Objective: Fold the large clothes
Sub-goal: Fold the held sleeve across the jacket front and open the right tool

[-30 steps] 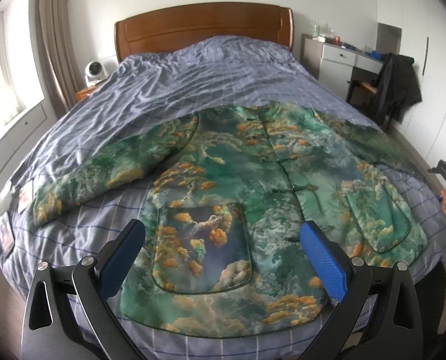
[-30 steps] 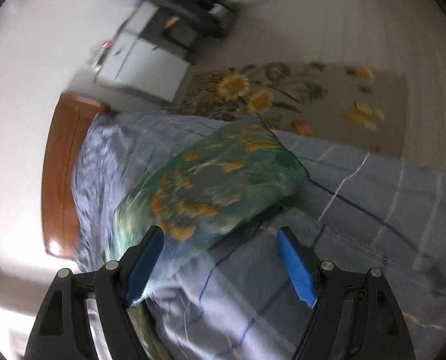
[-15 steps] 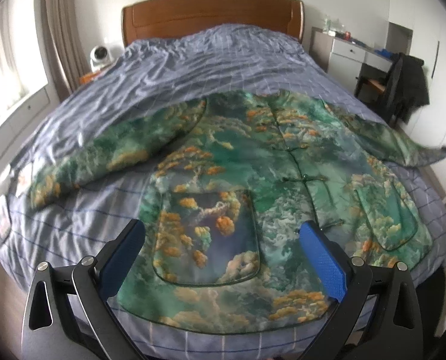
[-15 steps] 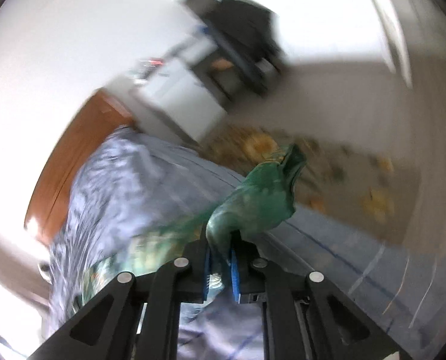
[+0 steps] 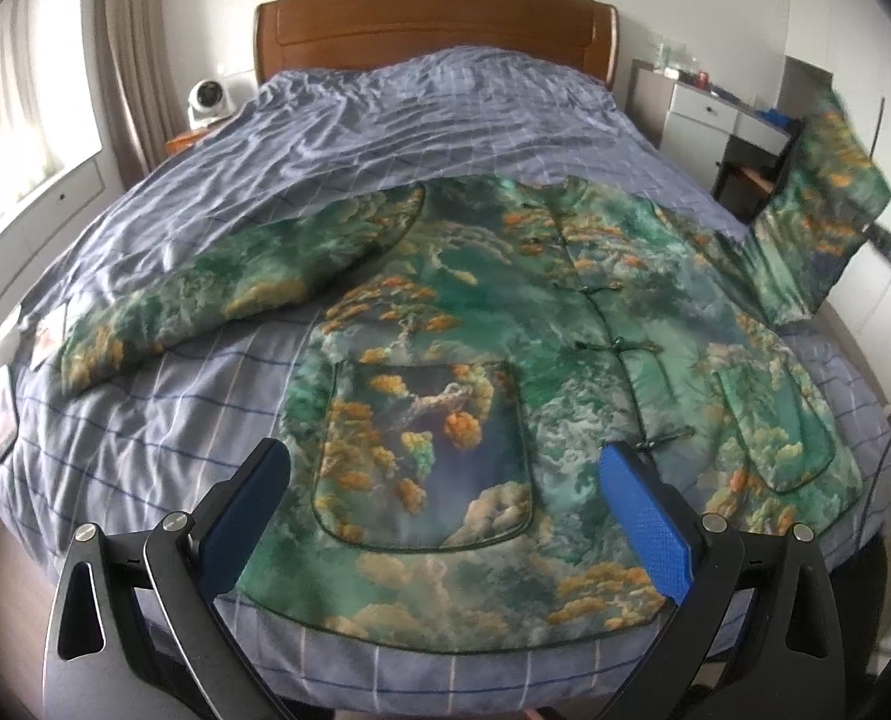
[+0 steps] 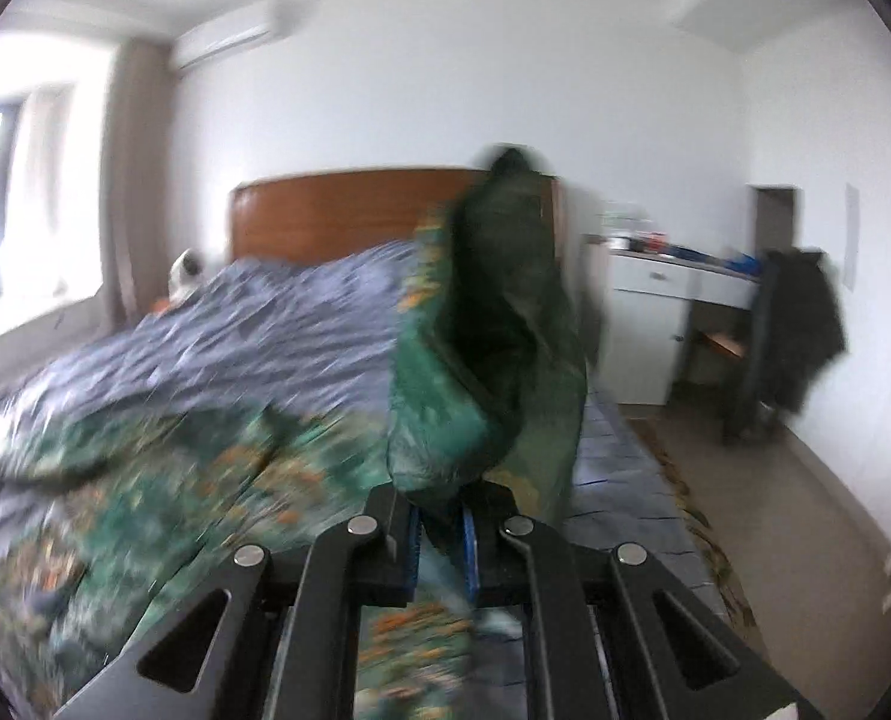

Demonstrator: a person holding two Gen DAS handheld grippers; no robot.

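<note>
Your left claw (image 5: 445, 516) fills the bottom of the left wrist frame, its blue pads (image 5: 643, 516) spread wide apart and gripping nothing, poised above the near hem of the green padded jacket (image 5: 505, 372). That jacket lies front up across the foot of the bed (image 5: 415, 120), spread on the blue checked duvet (image 5: 145, 420), buttoned down the middle, with a patch pocket (image 5: 421, 456) in the lower centre of the frame and another at the lower right. One sleeve (image 5: 205, 294) stretches flat toward the left edge of the frame. The other sleeve (image 5: 817, 222) is lifted off the bed at the right of the frame, standing up in the air.

In the right wrist frame your right claw (image 6: 442, 546) sits at the bottom centre, pads pressed together on the end of that raised sleeve (image 6: 493, 348), whose dark green lining rises upright through the middle of the picture. The view is blurred. Beyond the bedding you see the wooden headboard (image 6: 337, 210) in the centre, a white desk (image 6: 655, 324) at the right and a dark coat (image 6: 799, 330) hanging on a chair beside it
</note>
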